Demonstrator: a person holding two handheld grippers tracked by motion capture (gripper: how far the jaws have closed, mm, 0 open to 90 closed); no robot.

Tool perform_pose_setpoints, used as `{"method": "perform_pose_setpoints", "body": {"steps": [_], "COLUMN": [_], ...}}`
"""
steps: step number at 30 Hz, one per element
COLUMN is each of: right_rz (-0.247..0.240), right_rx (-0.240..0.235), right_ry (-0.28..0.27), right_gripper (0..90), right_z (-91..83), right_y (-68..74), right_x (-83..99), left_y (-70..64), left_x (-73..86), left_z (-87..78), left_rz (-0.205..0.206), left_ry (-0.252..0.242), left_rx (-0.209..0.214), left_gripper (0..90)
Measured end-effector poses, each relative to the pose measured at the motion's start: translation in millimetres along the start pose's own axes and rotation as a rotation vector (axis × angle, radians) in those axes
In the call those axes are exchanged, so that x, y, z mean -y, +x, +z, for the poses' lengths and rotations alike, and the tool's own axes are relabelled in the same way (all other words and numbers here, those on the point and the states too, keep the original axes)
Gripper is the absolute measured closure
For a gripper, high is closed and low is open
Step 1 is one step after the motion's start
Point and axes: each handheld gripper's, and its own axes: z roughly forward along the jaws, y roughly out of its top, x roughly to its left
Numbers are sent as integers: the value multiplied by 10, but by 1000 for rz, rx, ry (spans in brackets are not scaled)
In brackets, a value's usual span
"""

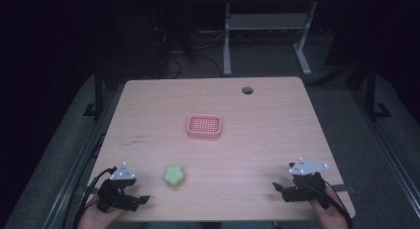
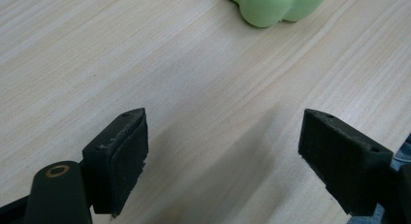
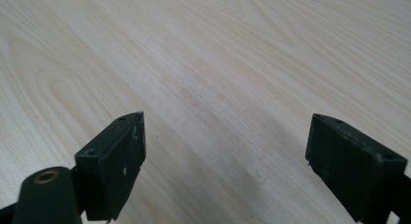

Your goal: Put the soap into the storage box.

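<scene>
Nothing is grasped yet: the left gripper (image 1: 141, 200) and right gripper (image 1: 277, 188), at the frame's lower corners, stand with jaws spread wide and empty. One lobed, light-green soft toy (image 1: 174, 175) lies lower centre-left, near the left gripper; one pink perforated plastic basket (image 1: 204, 126) sits centre, apart, on the light wooden table (image 1: 267, 135). Judged: pick-up remains.

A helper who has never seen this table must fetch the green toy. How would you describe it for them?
On the wooden table, look at the near edge, just right of the left gripper. The green toy lies there: small, pale green, lobed like a flower, unlike the pink basket mid-table.
</scene>
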Motion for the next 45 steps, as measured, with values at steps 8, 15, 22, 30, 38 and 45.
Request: {"method": "perform_pose_setpoints", "body": {"steps": [8, 15, 22, 30, 38, 45], "right_rz": [8, -10, 7, 3, 17, 24], "right_rx": [2, 4, -1, 2, -1, -4], "right_ry": [-5, 1, -2, -2, 1, -5], "right_gripper": [138, 138, 138, 138, 139, 139], "right_z": [-13, -10, -13, -21, -17, -20], "right_y": [3, 0, 5, -6, -4, -5], "right_x": [8, 10, 12, 26, 31, 33], "left_y": [-44, -102, -139, -167, -218, -293], "left_x": [-45, -122, -209, -328, -461, -579], "left_z": [24, 39, 51, 55, 93, 151], "left_rz": [17, 37, 48, 65, 88, 109], "left_ry": [5, -2, -3, 11, 34, 41], "left_rx": [21, 26, 32, 31, 32, 47], "left_gripper": [179, 179, 179, 179, 179, 179]}}
